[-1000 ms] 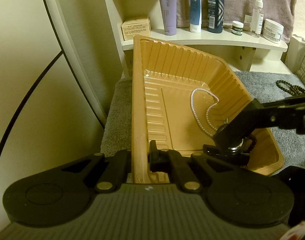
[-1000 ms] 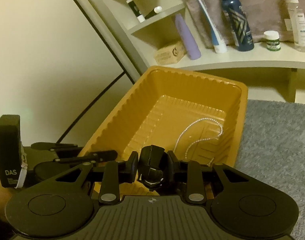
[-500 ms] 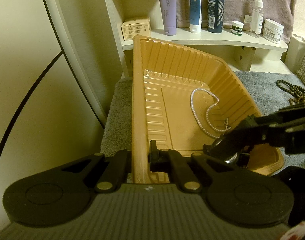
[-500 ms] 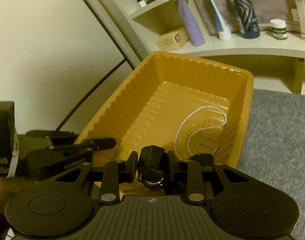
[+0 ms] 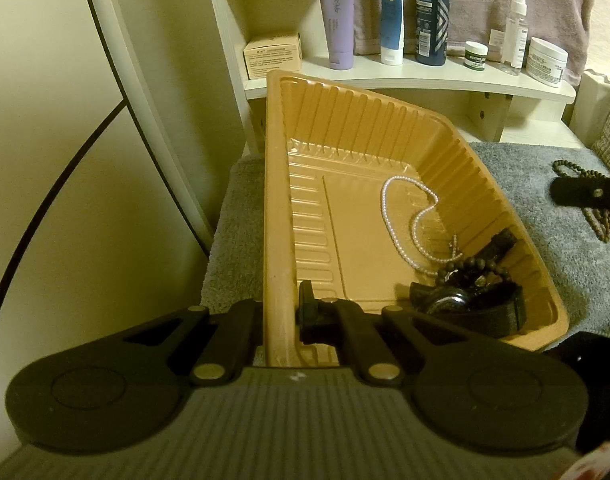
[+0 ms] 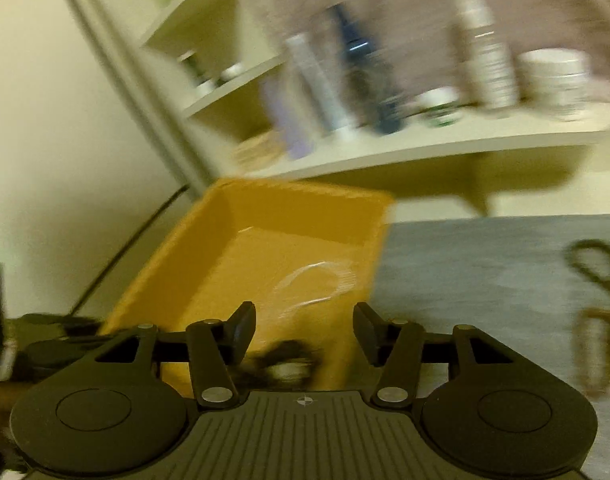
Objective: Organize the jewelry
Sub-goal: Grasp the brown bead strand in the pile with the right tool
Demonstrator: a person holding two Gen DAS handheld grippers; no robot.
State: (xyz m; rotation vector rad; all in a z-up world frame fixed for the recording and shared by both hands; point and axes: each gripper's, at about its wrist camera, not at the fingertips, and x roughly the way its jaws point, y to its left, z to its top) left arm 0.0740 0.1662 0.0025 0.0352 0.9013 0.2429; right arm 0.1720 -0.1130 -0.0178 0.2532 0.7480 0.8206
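Note:
An orange ribbed tray [image 5: 277, 200] stands tilted on the grey mat. My left gripper [image 5: 281, 312] is shut on the tray's near left rim. Inside lie a white pearl necklace [image 5: 389, 216], a black bead bracelet [image 5: 477, 268] and a black watch [image 5: 465, 304] in the near right corner. In the blurred right wrist view my right gripper [image 6: 303, 330] has its jaws opening, with nothing between them, just outside the tray's [image 6: 233, 240] near right corner. One of its fingers [image 5: 585, 192] shows above a brown bead necklace [image 5: 603, 220] on the mat.
A white shelf [image 5: 425, 80] behind the tray carries tubes, bottles, jars and a small box [image 5: 273, 56]. A curved white frame [image 5: 145, 92] stands at the left. The grey mat [image 5: 545, 208] stretches to the right of the tray, with the brown beads [image 6: 593, 280] on it.
The right gripper let go of the black watch in the tray's near right corner, drew out to the right over the mat, and its jaws spread. The left gripper and tray stayed put.

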